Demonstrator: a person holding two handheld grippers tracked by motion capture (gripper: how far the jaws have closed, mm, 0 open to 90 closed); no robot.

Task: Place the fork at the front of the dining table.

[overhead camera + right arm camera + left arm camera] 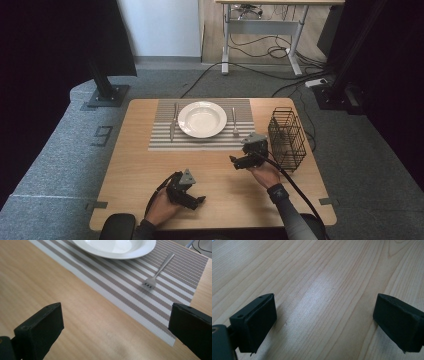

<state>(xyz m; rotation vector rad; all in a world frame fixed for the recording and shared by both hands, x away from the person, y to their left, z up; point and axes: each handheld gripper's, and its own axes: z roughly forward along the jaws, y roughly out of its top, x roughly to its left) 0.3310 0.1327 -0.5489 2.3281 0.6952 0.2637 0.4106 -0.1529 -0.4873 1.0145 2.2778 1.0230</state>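
From the high view, a white plate (202, 119) sits on a striped mat (165, 137) on the table (135, 170). A knife (173, 125) lies left of the plate and a fork (234, 122) lies right of it. A black wire basket (287, 137) stands at the right. The right gripper (239, 161) is near the fork, jaws spread wide and holding nothing. The left gripper (196, 201) is near the front edge.

In the left gripper view, its jaws are spread over bare wood.

In the right gripper view, the fork (156, 275) lies on the mat beside the plate (117, 247), beyond the wide jaws.

A wire basket (287, 138) stands upright at the table's (140, 170) right edge, beyond the striped placemat (162, 137). A knife (173, 121) lies on the mat, left of the white plate (202, 119).
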